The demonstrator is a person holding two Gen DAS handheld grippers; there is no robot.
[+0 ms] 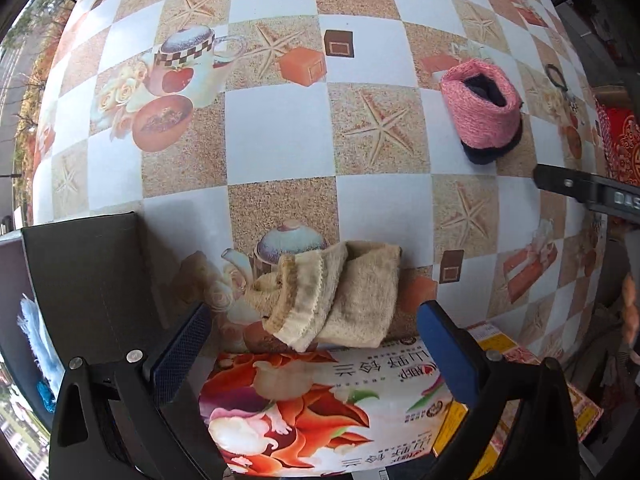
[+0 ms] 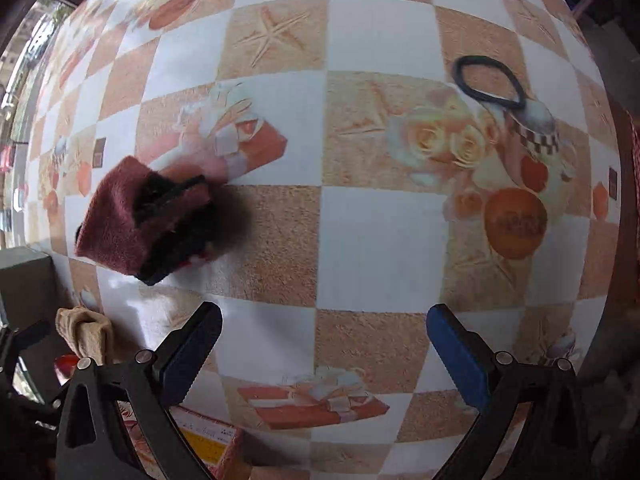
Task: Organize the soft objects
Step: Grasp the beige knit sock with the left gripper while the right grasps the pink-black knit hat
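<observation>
A folded beige towel [image 1: 340, 292] lies on the patterned tablecloth just ahead of my left gripper [image 1: 314, 340], which is open with nothing between its blue pads. A pink knitted roll with a dark core [image 1: 482, 110] stands farther off to the right. In the right wrist view the same roll [image 2: 148, 220] lies left of centre, and a black hair tie [image 2: 490, 82] rests at the upper right. My right gripper [image 2: 324, 348] is open over bare tablecloth. The beige towel [image 2: 86, 332] shows at the lower left there.
A black box [image 1: 88, 272] stands at the left with light blue fabric [image 1: 38, 336] behind it. A flowery printed carton [image 1: 320, 404] lies under the left gripper. The hair tie [image 1: 558, 78] and the other gripper's tip [image 1: 580, 188] show at the right, near the table's edge.
</observation>
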